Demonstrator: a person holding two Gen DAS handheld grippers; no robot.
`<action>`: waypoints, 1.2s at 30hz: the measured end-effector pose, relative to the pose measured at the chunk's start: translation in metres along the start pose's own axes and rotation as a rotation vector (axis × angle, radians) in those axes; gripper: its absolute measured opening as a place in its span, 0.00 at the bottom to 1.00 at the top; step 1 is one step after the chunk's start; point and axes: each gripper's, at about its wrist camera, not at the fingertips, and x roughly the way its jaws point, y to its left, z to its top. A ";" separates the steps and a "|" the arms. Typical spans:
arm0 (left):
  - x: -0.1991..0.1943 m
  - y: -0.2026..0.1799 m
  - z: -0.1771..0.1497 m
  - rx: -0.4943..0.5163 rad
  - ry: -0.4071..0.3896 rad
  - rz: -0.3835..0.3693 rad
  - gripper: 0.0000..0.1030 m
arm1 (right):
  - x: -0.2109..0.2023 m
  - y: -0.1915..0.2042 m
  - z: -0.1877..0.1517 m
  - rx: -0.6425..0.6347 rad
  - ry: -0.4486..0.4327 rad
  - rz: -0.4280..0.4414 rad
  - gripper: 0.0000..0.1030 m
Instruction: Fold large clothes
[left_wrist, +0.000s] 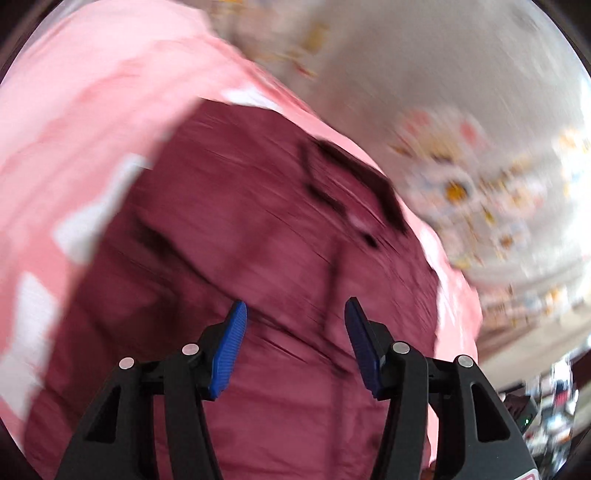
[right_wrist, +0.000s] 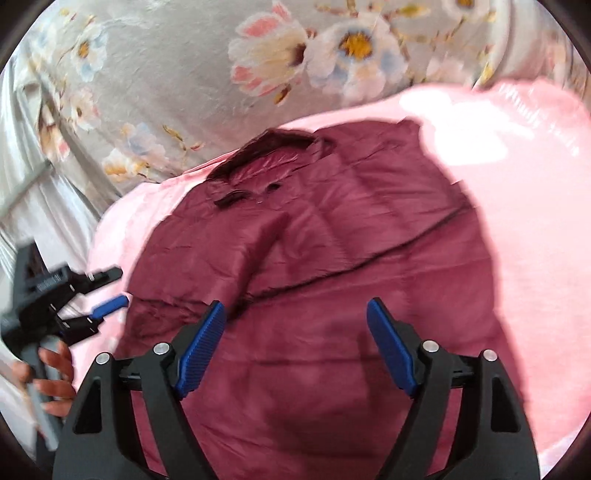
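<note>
A maroon jacket (right_wrist: 332, 236) lies spread on a pink blanket (right_wrist: 517, 206), collar toward the far side, with one sleeve folded across its front. It also fills the blurred left wrist view (left_wrist: 258, 258). My right gripper (right_wrist: 295, 314) is open and empty above the jacket's lower part. My left gripper (left_wrist: 295, 314) is open and empty over the jacket's body. The left gripper also shows in the right wrist view (right_wrist: 114, 291) at the jacket's left edge, held by a hand (right_wrist: 55, 376).
The pink blanket (left_wrist: 74, 110) lies on a grey floral bedsheet (right_wrist: 184, 74) that runs along the far side. A cluttered dark area (left_wrist: 546, 406) shows past the bed's edge at the lower right of the left wrist view.
</note>
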 end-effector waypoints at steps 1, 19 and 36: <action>-0.001 0.009 0.006 -0.031 -0.005 0.000 0.52 | 0.009 0.004 0.003 0.018 0.018 0.021 0.74; 0.017 0.082 0.027 -0.136 0.001 0.122 0.51 | 0.019 0.008 0.024 0.000 -0.164 -0.473 0.81; 0.023 0.071 0.022 -0.081 -0.013 0.196 0.52 | 0.064 0.056 0.006 -0.310 -0.098 -0.452 0.74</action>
